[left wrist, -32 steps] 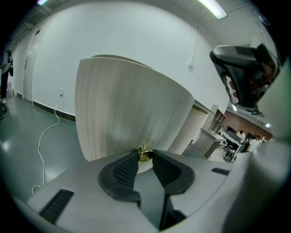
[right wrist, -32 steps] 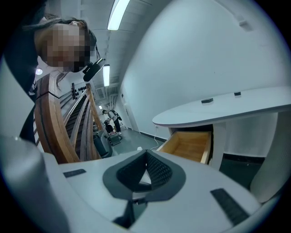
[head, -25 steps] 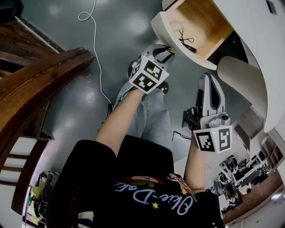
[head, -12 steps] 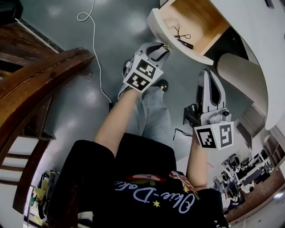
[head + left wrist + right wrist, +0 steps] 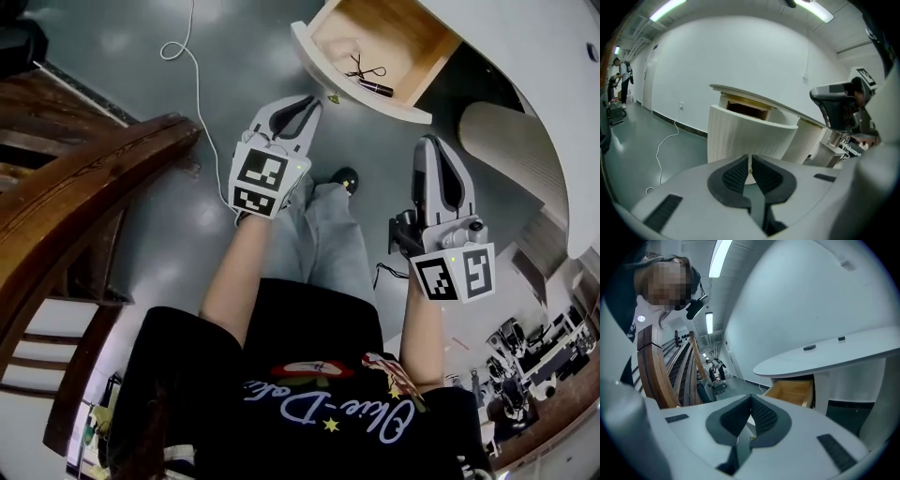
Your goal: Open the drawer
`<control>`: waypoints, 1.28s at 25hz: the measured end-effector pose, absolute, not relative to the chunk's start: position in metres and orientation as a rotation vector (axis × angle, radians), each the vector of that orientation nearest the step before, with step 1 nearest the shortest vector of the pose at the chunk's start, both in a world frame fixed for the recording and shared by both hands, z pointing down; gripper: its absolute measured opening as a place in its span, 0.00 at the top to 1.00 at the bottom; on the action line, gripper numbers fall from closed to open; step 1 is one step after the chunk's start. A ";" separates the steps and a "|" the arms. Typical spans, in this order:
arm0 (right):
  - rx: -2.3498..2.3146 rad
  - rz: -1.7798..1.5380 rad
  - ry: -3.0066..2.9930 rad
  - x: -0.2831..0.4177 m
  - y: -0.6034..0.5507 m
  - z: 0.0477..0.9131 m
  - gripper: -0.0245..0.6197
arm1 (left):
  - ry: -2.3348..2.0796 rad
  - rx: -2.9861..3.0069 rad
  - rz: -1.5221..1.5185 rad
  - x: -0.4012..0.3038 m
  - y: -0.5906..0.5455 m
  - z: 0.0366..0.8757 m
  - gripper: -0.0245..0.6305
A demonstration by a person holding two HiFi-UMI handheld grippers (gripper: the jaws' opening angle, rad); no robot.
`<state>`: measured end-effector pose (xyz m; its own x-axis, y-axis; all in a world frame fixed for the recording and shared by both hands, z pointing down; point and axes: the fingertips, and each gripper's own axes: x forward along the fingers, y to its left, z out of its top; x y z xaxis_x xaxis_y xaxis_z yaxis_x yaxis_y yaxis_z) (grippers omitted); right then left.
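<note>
The drawer [image 5: 314,56] stands pulled out of the white curved desk [image 5: 534,56], its wooden inside open to view with a black wire clip [image 5: 361,67] and a dark pen-like thing [image 5: 375,89] in it. A small brass knob [image 5: 333,97] sits free on its ribbed white front [image 5: 740,136]. My left gripper [image 5: 298,105] hangs just left of the knob, apart from it. Its jaws have just been closing, down to a thin slit [image 5: 750,157] with nothing between them. My right gripper [image 5: 433,145] is held to the right, below the desk, shut and empty [image 5: 750,398]; the drawer [image 5: 792,391] shows ahead of it.
A curved wooden stair rail [image 5: 84,178] fills the left side. A white cable [image 5: 192,66] trails over the grey floor. A ribbed white desk pedestal [image 5: 516,150] stands right of the drawer. The person's shoe [image 5: 345,176] is below it.
The left gripper has come off the drawer's knob and drawn back to the left, and its jaws have closed. The right gripper has stayed put.
</note>
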<state>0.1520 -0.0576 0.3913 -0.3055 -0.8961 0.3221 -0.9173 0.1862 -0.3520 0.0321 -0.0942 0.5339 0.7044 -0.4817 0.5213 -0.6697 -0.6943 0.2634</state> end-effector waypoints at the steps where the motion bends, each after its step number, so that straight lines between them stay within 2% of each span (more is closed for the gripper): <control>1: 1.832 0.757 -2.388 0.156 -0.058 0.388 0.96 | -0.898 2.479 0.565 0.034 -0.095 0.525 0.94; 32: 1.979 0.581 -2.388 0.225 0.015 0.263 0.96 | -0.721 2.730 0.483 0.094 -0.050 0.313 0.96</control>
